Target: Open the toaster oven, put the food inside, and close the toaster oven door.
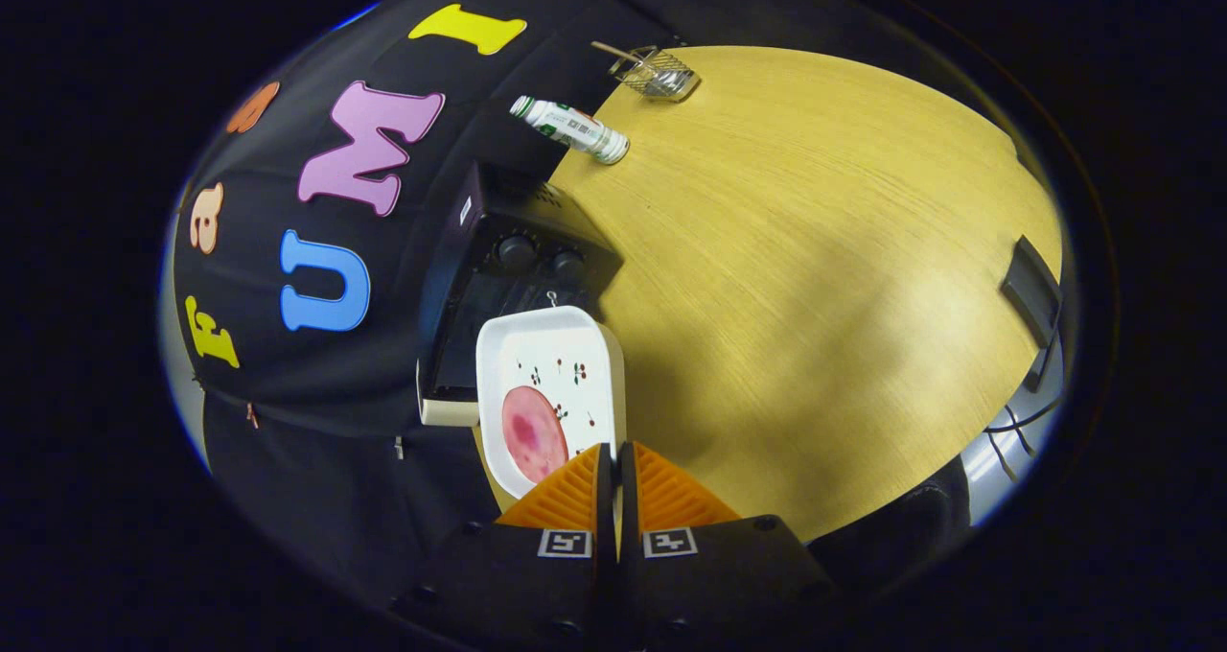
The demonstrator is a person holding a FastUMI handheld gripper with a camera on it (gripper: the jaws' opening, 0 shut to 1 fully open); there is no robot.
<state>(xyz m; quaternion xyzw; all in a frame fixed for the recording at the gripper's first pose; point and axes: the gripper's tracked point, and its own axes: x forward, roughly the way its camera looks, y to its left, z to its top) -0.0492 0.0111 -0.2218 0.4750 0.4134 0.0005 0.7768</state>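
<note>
Fingers point(575, 494) of the gripper point(616, 460) nearly together, a thin slit between, pinching the near rim of a white tray point(566, 345). Both pads on that rim edge, one to each side. Tray held tilted, long side running away from the fingers toward the toaster oven point(508, 268). On the tray floor, a round pink slice of food point(533, 433) just ahead of the fingers, close to the near corner; small dark specks scattered over the bare white beyond it. Far edge of the tray overlapping the front of the toaster oven, below its two dark knobs point(540, 256). Toaster oven black, set at the table's back edge against the booth cloth, its glass door point(479, 336) seen behind the tray's far corner; open or shut cannot be told from here. Pale edge of the oven's base point(449, 410) just beside the tray's left side. Beyond the oven, a white bottle point(570, 128) lying on its side at the table edge, and farther still a wire basket point(659, 72) with a wooden handle, well apart from the tray. Wooden table point(815, 278) wide and bare to the right of the fingers, with a dark flat object point(1030, 288) at its far right rim.
</note>
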